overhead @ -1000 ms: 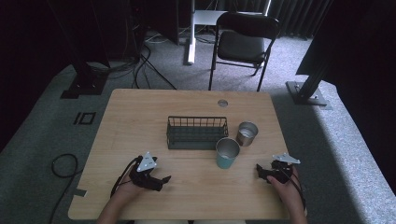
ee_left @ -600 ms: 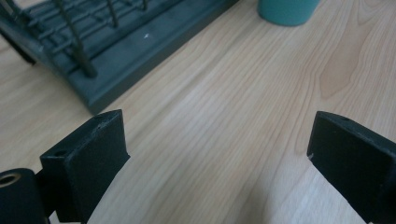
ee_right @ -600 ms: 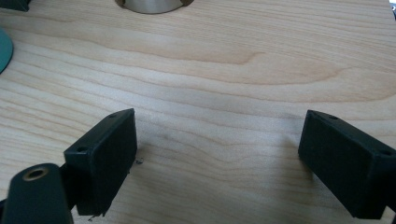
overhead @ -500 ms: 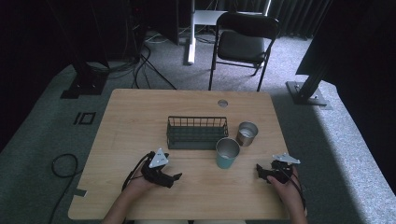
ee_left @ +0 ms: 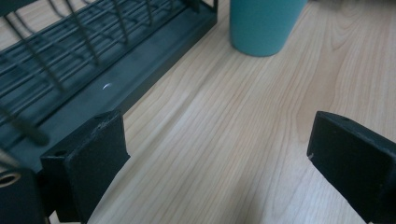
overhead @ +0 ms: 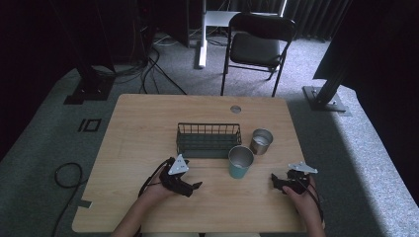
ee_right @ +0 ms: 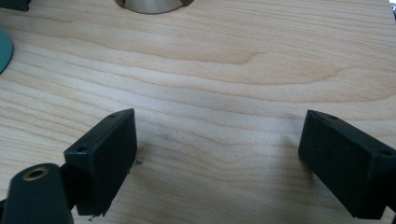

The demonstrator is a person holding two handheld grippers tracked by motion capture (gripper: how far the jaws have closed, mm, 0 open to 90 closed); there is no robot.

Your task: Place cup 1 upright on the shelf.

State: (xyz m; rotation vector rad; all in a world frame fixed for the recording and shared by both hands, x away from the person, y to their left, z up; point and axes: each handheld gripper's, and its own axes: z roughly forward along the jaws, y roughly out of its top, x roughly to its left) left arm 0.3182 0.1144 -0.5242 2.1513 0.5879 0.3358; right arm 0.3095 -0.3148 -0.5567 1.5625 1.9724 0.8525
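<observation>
A dark wire basket point(overhead: 207, 139) stands at the middle of the wooden table point(overhead: 148, 123). Right of its front corner is a teal cup point(overhead: 240, 161), and a steel cup point(overhead: 260, 141) stands just behind that. My left gripper point(overhead: 193, 187) rests on the table in front of the basket, open, pointing right toward the teal cup. In the left gripper view the gripper point(ee_left: 219, 158) is empty, with the basket point(ee_left: 70, 60) at upper left and the teal cup point(ee_left: 264, 23) ahead. My right gripper point(overhead: 274, 181) lies open near the front right. In its view, the gripper point(ee_right: 219, 158) faces the steel cup point(ee_right: 149, 4).
A round cable hole point(overhead: 235, 109) sits near the table's far edge. Behind the table stands a black folding chair point(overhead: 259, 47), with cables and stand bases on the grey carpet. Bare wood lies between the two grippers.
My left gripper has slid to the right and a little forward, closer to the basket and the teal cup. The right gripper has stayed put.
</observation>
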